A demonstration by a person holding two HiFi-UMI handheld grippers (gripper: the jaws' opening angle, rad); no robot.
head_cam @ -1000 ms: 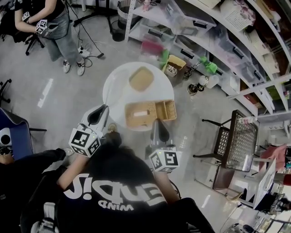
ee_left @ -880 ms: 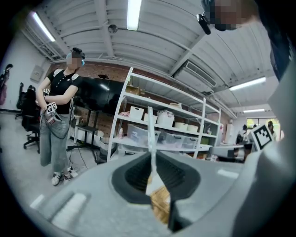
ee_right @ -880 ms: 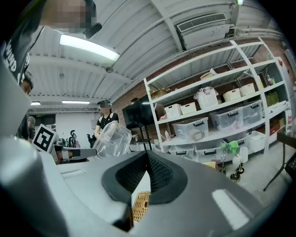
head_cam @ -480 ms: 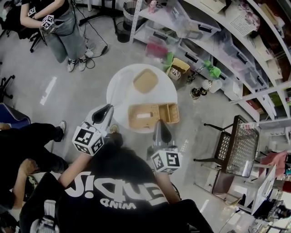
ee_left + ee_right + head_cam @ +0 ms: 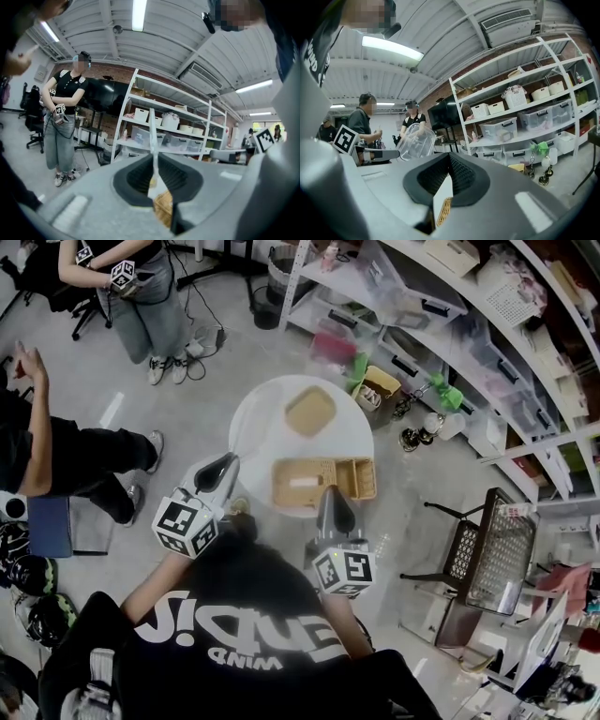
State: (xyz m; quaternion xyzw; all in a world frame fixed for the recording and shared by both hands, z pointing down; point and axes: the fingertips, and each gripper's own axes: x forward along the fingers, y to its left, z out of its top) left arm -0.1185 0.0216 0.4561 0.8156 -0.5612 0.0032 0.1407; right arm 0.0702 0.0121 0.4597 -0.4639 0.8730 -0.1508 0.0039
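Wicker basket (image 5: 323,481), tan and rectangular, sits on the near half of a round white table (image 5: 258,442). A divider splits it into a larger left compartment and a smaller right one. A small white object (image 5: 302,482) lies in the larger compartment. Farther back on the table, apart from the basket, lies a square tan lid (image 5: 310,412).

A person in a black printed shirt, seen from above, holds two grey grippers, each with a cube of square markers. The left gripper (image 5: 225,465) hovers over the table's near left edge, to the left of the basket and not touching it. In the left gripper view its jaws (image 5: 153,126) are pressed together with nothing between them, and a patch of basket weave (image 5: 163,208) shows below them. The right gripper (image 5: 329,495) points at the basket's near side, just beside it. In the right gripper view its jaws (image 5: 449,157) also meet, empty, with a sliver of the basket (image 5: 443,211) beneath. A clear plastic tub (image 5: 415,140) shows beyond them to the left.

Shelving (image 5: 450,296) stacked with clear storage bins runs along the far right. A person in jeans (image 5: 141,296) stands at the far left. A black wire chair (image 5: 487,540) stands on the right.
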